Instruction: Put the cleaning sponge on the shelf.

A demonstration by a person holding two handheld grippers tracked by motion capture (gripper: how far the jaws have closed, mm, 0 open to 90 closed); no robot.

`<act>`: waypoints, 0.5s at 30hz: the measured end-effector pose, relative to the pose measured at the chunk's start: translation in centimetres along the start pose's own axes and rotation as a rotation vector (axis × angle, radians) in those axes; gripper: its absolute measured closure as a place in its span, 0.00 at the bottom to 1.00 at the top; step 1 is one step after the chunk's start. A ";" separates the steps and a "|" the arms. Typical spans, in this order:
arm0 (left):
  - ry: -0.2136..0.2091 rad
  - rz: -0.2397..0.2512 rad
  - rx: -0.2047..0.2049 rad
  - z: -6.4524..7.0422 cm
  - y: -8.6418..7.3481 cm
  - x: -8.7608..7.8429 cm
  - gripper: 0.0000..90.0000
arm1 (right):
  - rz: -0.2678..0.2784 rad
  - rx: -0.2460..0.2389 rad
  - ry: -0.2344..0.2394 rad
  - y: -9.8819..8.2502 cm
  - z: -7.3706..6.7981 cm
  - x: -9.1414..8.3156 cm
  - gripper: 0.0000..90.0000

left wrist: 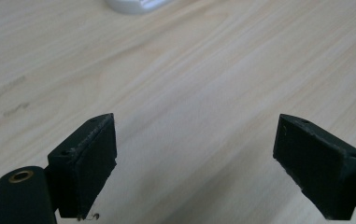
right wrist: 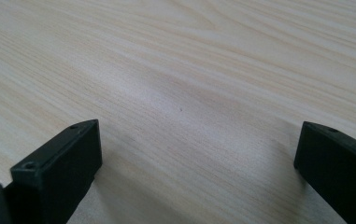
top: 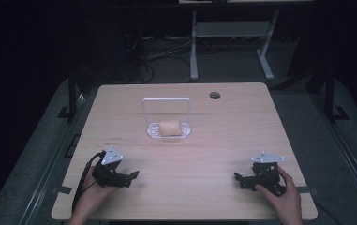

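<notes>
Left gripper [top: 134, 175] and right gripper [top: 238, 178]: jaws apart, empty, low in frame. Bread roll [top: 169, 127] in clear tray [top: 153, 131] at centre. Risk: snagging upright handle [top: 166, 100], tipping tray on approach.

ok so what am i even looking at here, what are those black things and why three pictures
A person sits at a wooden table, holding a hand-held gripper in each hand: the left gripper and the right gripper. The wide picture comes from a camera above the table. The other two come from cameras riding on each gripper, looking along its two black jaws. Both stand open over bare wood and hold nothing. Farther up the table sits a clear basket with a tall handle, holding what looks like a bread roll.
</notes>
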State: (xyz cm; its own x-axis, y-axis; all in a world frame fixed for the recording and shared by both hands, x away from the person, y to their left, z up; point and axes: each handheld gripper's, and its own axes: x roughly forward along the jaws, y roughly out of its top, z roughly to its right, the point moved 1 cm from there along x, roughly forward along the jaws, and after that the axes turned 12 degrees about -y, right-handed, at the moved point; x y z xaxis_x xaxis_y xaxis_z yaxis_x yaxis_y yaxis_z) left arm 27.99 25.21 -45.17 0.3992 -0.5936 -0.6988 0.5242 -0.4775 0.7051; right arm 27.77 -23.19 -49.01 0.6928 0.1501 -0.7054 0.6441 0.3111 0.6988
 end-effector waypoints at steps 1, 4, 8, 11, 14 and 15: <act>0.001 -0.007 0.000 0.0 -0.2 -0.1 0.15 | 0.000 0.000 0.000 0.0 0.0 0.0 0.01; 0.006 -0.020 -0.004 0.0 -0.9 -0.1 0.15 | -0.001 0.001 0.000 0.0 0.0 0.0 0.01; 0.007 -0.044 -0.004 -0.1 -1.7 0.0 0.15 | -0.001 0.002 0.000 0.0 0.0 0.0 0.01; 0.017 -0.079 -0.004 -0.1 -2.8 0.0 0.15 | -0.001 0.001 0.000 0.0 0.0 0.0 0.01; 0.005 -0.070 -0.020 -0.1 -3.2 -0.1 0.14 | -0.002 -0.001 0.000 0.0 0.0 0.0 0.01; -0.009 -0.053 -0.029 -0.2 -3.6 -0.3 0.14 | -0.002 0.000 0.000 0.0 0.0 0.0 0.01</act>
State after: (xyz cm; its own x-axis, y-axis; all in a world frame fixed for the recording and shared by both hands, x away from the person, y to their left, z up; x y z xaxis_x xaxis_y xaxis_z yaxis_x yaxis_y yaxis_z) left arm 26.13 27.24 -47.54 0.3639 -0.5738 -0.7337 0.5658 -0.4895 0.6635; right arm 27.76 -23.19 -49.00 0.6913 0.1490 -0.7070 0.6458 0.3114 0.6971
